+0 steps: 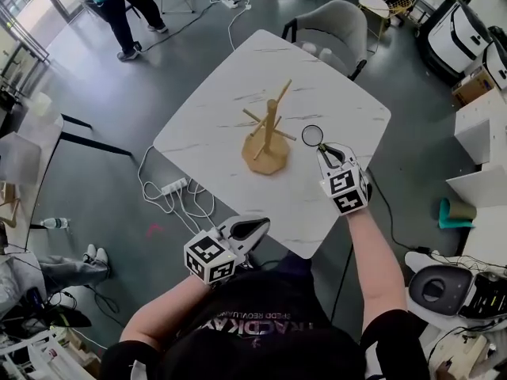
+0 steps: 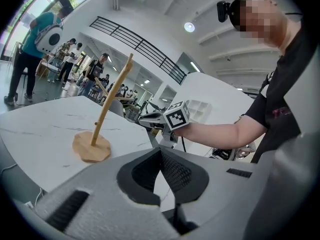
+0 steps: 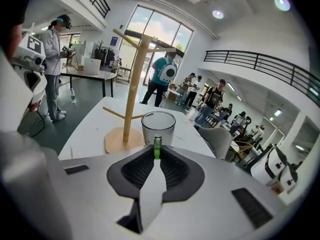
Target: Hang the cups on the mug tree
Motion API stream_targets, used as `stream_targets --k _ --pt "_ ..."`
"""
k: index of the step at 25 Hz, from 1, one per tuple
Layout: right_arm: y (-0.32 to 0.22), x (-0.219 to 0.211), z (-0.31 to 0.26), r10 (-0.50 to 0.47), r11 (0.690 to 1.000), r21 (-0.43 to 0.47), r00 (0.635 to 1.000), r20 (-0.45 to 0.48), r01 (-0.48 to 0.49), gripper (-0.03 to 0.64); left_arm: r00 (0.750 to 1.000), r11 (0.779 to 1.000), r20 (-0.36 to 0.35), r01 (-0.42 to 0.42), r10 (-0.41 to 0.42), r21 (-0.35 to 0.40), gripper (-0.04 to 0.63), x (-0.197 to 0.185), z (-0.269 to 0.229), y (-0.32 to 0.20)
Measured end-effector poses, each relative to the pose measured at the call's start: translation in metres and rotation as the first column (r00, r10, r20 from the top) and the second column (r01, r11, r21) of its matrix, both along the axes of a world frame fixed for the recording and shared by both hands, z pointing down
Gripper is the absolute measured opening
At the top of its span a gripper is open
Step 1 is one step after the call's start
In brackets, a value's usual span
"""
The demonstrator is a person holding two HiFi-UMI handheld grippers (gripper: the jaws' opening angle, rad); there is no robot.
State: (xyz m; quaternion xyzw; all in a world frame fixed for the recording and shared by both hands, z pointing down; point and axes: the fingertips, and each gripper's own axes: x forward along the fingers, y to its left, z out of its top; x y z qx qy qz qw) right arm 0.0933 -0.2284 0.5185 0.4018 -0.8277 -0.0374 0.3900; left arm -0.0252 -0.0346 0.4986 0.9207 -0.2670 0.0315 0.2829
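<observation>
A wooden mug tree (image 1: 268, 137) with bare pegs stands in the middle of the white marble table (image 1: 214, 93). Just to its right, a clear glass cup (image 1: 312, 135) with a green handle (image 3: 157, 147) is held upright; my right gripper (image 1: 322, 152) is shut on that handle. In the right gripper view the cup (image 3: 158, 126) sits straight ahead of the jaws, beside the tree (image 3: 134, 84). My left gripper (image 1: 255, 227) hangs at the table's near edge, its jaws together with nothing between them. From the left gripper (image 2: 161, 154) view the tree (image 2: 102, 115) stands far left.
A grey chair (image 1: 333, 30) is tucked in at the table's far side. A power strip with cables (image 1: 170, 188) lies on the floor to the left. People stand in the background, and boxes and bags crowd the right side.
</observation>
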Motion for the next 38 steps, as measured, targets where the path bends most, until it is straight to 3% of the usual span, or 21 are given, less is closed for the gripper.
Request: stream_targets --k 10,24,32,38 --pt "0.045 -0.015 -0.021 0.053 0.998 0.05 0.964 -0.261 -0.042 0.041 0.997 0.996 -0.019 -0.076 0.077 0.036 -0.003 -0.023 -0.007 0.044" --pt "0.044 -0.032 -0.036 0.068 0.998 0.048 0.883 -0.465 -0.051 0.041 0.992 0.991 -0.039 -0.113 0.116 0.073 -0.003 -0.024 -0.015 0.064" --pt "0.04 -0.045 -0.048 0.001 0.999 0.029 0.762 -0.647 0.023 0.041 0.991 0.99 -0.054 -0.12 0.125 0.077 -0.003 -0.019 -0.015 0.068" --pt "0.033 -0.048 -0.05 -0.041 0.999 -0.015 0.606 -0.795 0.047 0.041 0.991 0.991 -0.069 -0.11 0.115 0.078 -0.003 -0.021 -0.016 0.067"
